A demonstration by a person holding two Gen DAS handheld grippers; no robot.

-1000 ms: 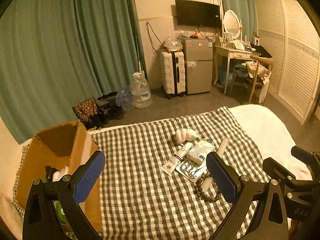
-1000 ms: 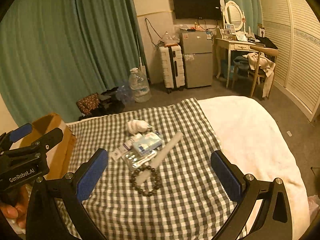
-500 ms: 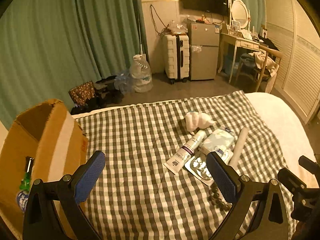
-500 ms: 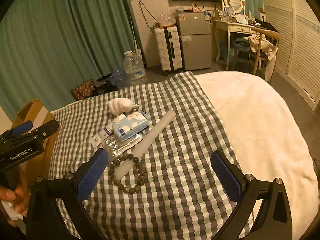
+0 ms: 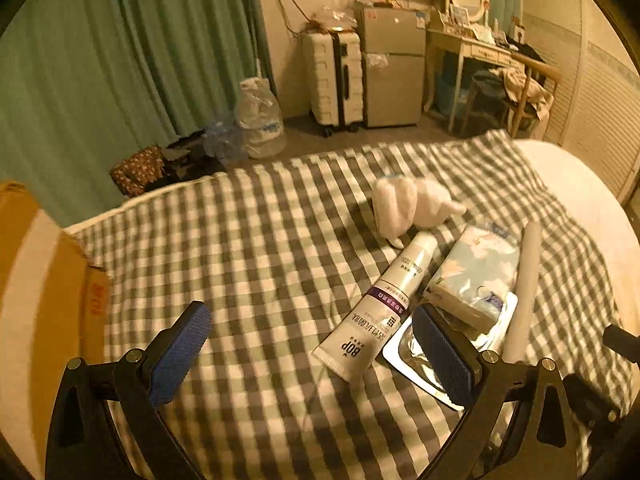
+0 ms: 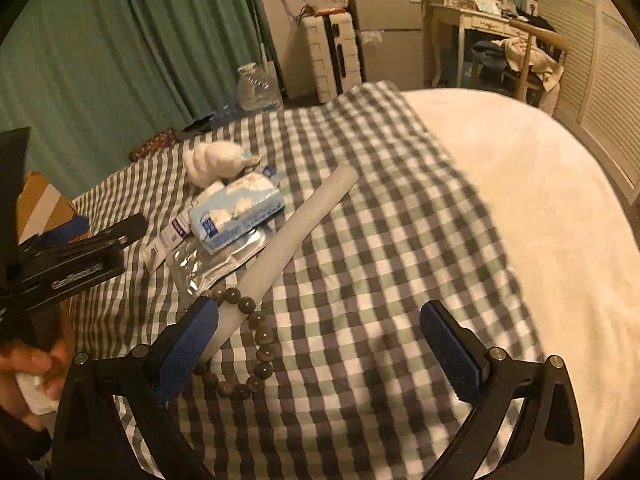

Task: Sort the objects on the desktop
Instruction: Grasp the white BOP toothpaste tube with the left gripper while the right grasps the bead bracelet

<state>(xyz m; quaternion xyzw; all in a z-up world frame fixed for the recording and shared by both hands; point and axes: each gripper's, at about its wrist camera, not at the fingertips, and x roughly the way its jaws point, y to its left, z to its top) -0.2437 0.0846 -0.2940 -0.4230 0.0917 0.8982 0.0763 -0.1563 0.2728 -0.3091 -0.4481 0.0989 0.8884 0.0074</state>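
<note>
So the only container I've got is the cardboard box (image 5: 44,300) at the left edge of the checked blanket (image 5: 256,248), and from here I only see its outer wall and a flap, so no idea what's in it.

The stuff to sort is all bunched together on the blanket. From my left cam: a white tube (image 5: 380,306) lying diagonal, cap end pointing away toward a rolled white cloth (image 5: 412,204). Just right of the tube is a blue floral tissue pack (image 5: 476,276) sitting partly on a silver foil pouch (image 5: 424,356), and a long white stick (image 5: 524,292) runs along the right side of the pile.

My left gripper (image 5: 312,354) is spread wide with nothing in it, hovering over the blanket; the tube's flat end sits between the pads, closer to the right one, which covers part of the pouch.

Right gripper (image 6: 324,350) is wide apart too, empty. A bead bracelet (image 6: 256,344) lies right by its left pad, looped around the near end of the stick. The tissue pack and pouch are further ahead, to the left.
</note>
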